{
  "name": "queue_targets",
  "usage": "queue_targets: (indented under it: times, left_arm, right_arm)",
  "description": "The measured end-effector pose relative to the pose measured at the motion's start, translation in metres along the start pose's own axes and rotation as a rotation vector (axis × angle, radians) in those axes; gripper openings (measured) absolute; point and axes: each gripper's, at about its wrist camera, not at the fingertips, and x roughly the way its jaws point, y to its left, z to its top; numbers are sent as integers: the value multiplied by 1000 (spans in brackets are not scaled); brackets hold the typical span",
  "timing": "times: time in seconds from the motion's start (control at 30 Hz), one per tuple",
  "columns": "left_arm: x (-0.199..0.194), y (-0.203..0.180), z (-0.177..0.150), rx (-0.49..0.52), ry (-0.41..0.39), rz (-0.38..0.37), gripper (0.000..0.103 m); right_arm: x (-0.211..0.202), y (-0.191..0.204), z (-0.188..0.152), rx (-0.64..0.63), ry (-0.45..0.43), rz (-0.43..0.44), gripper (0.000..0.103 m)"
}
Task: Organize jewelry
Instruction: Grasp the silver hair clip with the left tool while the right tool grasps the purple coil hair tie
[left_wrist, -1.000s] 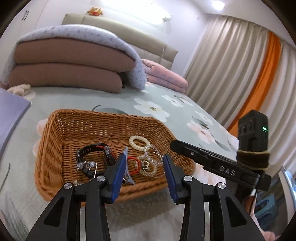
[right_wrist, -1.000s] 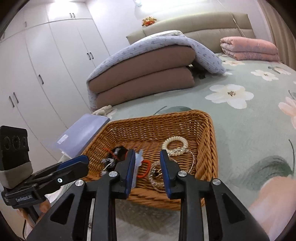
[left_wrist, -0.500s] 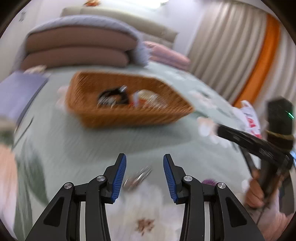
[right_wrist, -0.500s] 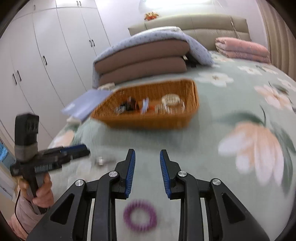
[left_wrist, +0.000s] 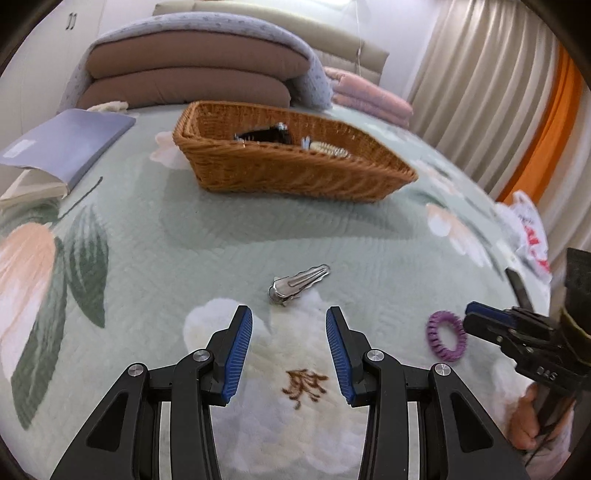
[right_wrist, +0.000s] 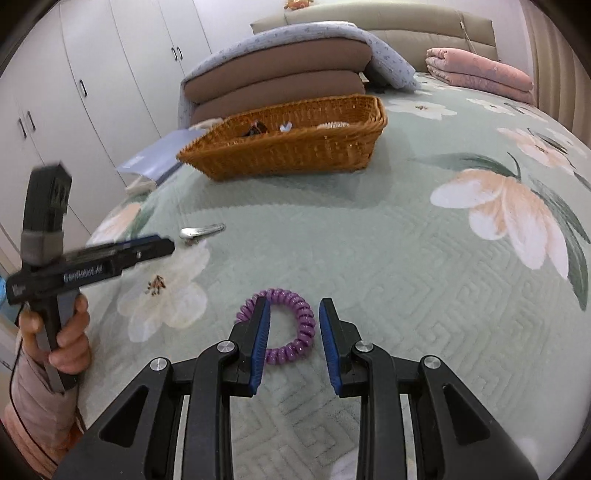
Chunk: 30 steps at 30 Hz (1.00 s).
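Observation:
A silver hair clip (left_wrist: 297, 283) lies on the green floral bedspread just ahead of my left gripper (left_wrist: 289, 323), which is open and empty. The clip also shows in the right wrist view (right_wrist: 201, 232). A purple coil hair tie (right_wrist: 286, 325) lies on the bedspread, its near part between the fingers of my open right gripper (right_wrist: 293, 314). The tie also shows in the left wrist view (left_wrist: 445, 339). The wicker basket (left_wrist: 291, 168) stands farther back and holds a black watch (left_wrist: 267, 133) and several bracelets.
A lilac folder (left_wrist: 70, 142) lies left of the basket. Stacked brown cushions under a blue quilt (left_wrist: 192, 74) and folded pink blankets (right_wrist: 480, 74) sit behind. White wardrobes (right_wrist: 92, 74) stand at the left, curtains (left_wrist: 480, 92) at the right.
Both grippers have pulled back from over the basket and dropped low to the bedspread's near part. The left now faces the hair clip, the right straddles the purple tie.

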Motion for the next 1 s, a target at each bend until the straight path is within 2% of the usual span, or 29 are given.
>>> queue_targets:
  times: [0.13, 0.33, 0.5, 0.63, 1.0]
  left_arm:
    - [14, -6, 12, 59, 10, 52, 43]
    - [39, -19, 19, 145, 69, 66, 43]
    - [33, -33, 8, 208, 91, 4, 43]
    - [28, -37, 5, 211, 94, -34, 43]
    - [43, -41, 15, 177, 82, 60, 43]
  right_arm:
    - [3, 5, 1, -17, 3, -4, 31]
    - [10, 10, 1, -41, 20, -31, 31]
    - [13, 11, 1, -46, 18, -53, 31]
    - [15, 12, 2, -47, 17, -69, 31]
    - [21, 24, 1, -102, 15, -163, 30]
